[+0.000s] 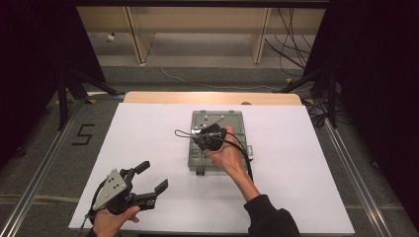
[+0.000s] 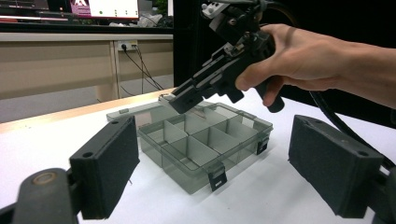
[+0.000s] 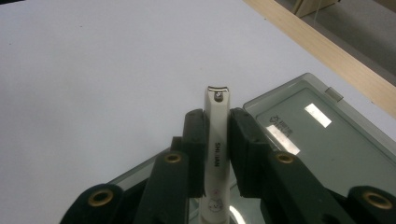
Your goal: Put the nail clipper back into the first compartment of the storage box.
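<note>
On a white-covered table [image 1: 148, 133], a nail clipper [image 3: 217, 135] was clamped between the right gripper's [image 3: 217, 140] closed jaws, above the open grey compartment box [image 2: 205, 140]. The left gripper [image 1: 148, 182] was held wide open, empty, near the table's front.

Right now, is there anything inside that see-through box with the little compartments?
The compartments of the box that face the left gripper's camera look bare. The right gripper, clamping a nail clipper, hangs above and covers part of the far ones.

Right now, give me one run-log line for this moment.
right gripper: shut on nail clipper, over open compartment box | left gripper: open, empty, near table edge | lid: flat open
</note>
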The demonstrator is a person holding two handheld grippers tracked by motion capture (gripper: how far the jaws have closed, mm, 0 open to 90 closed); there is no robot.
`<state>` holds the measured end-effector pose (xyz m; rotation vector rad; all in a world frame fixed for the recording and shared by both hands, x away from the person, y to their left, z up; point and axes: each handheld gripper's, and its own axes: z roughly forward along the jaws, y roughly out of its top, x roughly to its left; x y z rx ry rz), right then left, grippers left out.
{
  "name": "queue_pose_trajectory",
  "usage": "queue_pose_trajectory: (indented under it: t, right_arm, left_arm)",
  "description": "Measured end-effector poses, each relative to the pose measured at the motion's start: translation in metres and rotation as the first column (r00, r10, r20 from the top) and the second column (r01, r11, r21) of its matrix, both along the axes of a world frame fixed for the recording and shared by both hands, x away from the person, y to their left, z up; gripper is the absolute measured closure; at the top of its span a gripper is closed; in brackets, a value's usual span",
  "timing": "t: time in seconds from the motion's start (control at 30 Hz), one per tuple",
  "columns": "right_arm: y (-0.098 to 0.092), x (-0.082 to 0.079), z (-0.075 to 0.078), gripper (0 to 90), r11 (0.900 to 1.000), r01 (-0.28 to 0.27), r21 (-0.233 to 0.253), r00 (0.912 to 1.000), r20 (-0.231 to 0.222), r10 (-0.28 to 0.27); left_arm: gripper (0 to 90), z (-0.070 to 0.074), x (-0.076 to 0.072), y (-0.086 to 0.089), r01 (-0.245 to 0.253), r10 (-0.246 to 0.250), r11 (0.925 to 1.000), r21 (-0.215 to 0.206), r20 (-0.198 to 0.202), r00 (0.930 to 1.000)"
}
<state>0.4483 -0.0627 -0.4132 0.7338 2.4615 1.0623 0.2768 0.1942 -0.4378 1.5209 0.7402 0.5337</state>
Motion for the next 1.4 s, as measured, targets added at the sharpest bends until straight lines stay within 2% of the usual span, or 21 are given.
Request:
queue_pose_trajectory:
  t: [0.07, 0.17, 0.2, 0.3, 0.47, 0.5, 0.57, 0.77, 0.8, 0.87, 0.93, 0.97, 1.03, 1.13, 1.17, 1.2, 1.23, 1.3, 1.4]
  right_arm:
    - [0.002, 0.003, -0.002, 76.9, 1.0, 0.014, 0.006, 0.9998, 0.011, -0.014]
    - [0.005, 0.006, -0.001, 76.8, 1.0, 0.019, 0.003, 0.9998, -0.008, -0.019]
    - [0.006, 0.007, -0.003, 76.8, 1.0, 0.021, 0.007, 0.9997, 0.009, -0.021]
    - [0.011, 0.009, -0.003, 76.8, 1.0, 0.02, 0.0, 0.9998, -0.009, -0.02]
    - [0.017, 0.013, -0.007, 76.8, 0.999, 0.04, 0.005, 0.9992, -0.004, -0.04]
    - [0.017, 0.014, -0.007, 76.9, 0.999, 0.035, -0.005, 0.9991, -0.023, -0.035]
    - [0.019, 0.015, -0.01, 76.8, 0.999, 0.047, -0.009, 0.9983, -0.034, -0.047]
    - [0.019, 0.02, -0.015, 76.8, 0.998, 0.062, -0.008, 0.9976, -0.03, -0.062]
    - [0.019, 0.02, -0.015, 76.8, 0.998, 0.065, -0.012, 0.9969, -0.043, -0.065]
    - [0.02, 0.021, -0.017, 76.8, 0.997, 0.08, 0.002, 0.9964, -0.029, -0.08]
    - [0.02, 0.022, -0.016, 76.8, 0.996, 0.085, 0.003, 0.9948, -0.057, -0.085]
    - [0.02, 0.023, -0.019, 76.9, 0.996, 0.091, 0.006, 0.9953, -0.032, -0.091]
    - [0.021, 0.023, -0.019, 76.8, 0.995, 0.096, 0.012, 0.9939, -0.056, -0.095]
    - [0.021, 0.024, -0.019, 76.9, 0.996, 0.088, -0.003, 0.9946, -0.054, -0.088]
    - [0.023, 0.024, -0.021, 76.8, 0.995, 0.1, 0.014, 0.993, -0.064, -0.099]
    - [0.022, 0.025, -0.021, 76.8, 0.996, 0.091, -0.006, 0.994, -0.061, -0.091]
    - [0.024, 0.026, -0.023, 76.8, 0.995, 0.105, 0.003, 0.9936, -0.044, -0.104]
    - [0.023, 0.026, -0.023, 76.8, 0.995, 0.103, -0.004, 0.9919, -0.075, -0.103]
    - [0.024, 0.026, -0.025, 76.8, 0.993, 0.117, -0.004, 0.9891, -0.089, -0.117]
  left_arm:
    - [15.5, 0.0, 0.0, 0.0, 0.002, -0.002, 1.0, 0.002, 0.002, 1.0]
    - [15.5, 0.0, 0.0, 0.0, 0.0, 0.0, 1.0, -0.002, 0.001, 1.0]
    - [15.5, 0.0, 0.0, 0.0, 0.001, -0.001, 1.0, 0.0, 0.001, 1.0]
    - [15.5, 0.0, 0.0, 0.0, 0.001, -0.001, 1.0, 0.0, 0.0, 1.0]
    - [15.5, 0.0, 0.0, 0.001, -0.002, 0.002, 1.0, -0.006, -0.002, 1.0]
    - [15.5, 0.0, -0.001, 0.001, -0.002, 0.002, 1.0, -0.007, -0.003, 1.0]
    - [15.5, 0.0, -0.001, 0.0, 0.002, -0.002, 1.0, 0.0, -0.003, 1.0]
    - [15.6, 0.0, -0.001, 0.0, 0.001, -0.001, 1.0, -0.006, -0.004, 1.0]
    - [15.5, 0.0, 0.0, 0.001, -0.001, 0.001, 1.0, -0.007, -0.004, 1.0]
    - [15.5, 0.0, 0.0, 0.001, -0.002, 0.002, 1.0, -0.007, -0.004, 1.0]
    - [15.6, 0.0, 0.0, 0.0, 0.001, -0.001, 1.0, -0.006, -0.003, 1.0]
    - [15.5, 0.0, -0.001, 0.0, 0.002, -0.002, 1.0, -0.003, -0.001, 1.0]
    - [15.5, 0.0, -0.001, 0.0, 0.002, -0.002, 1.0, -0.003, -0.001, 1.0]
    - [15.5, 0.0, 0.0, 0.001, 0.002, -0.002, 1.0, -0.006, -0.004, 1.0]
    - [15.6, 0.0, 0.0, 0.0, 0.002, -0.003, 1.0, -0.008, -0.004, 1.0]
    - [15.6, 0.0, 0.0, 0.001, 0.003, -0.003, 1.0, -0.007, -0.003, 1.0]
    - [15.5, 0.0, -0.001, 0.0, 0.003, -0.003, 1.0, -0.007, -0.003, 1.0]
    - [15.6, 0.0, -0.001, 0.0, 0.003, -0.003, 1.0, -0.008, -0.004, 1.0]
    - [15.5, 0.0, -0.001, 0.0, 0.003, -0.003, 0.9999, -0.01, -0.004, 1.0]
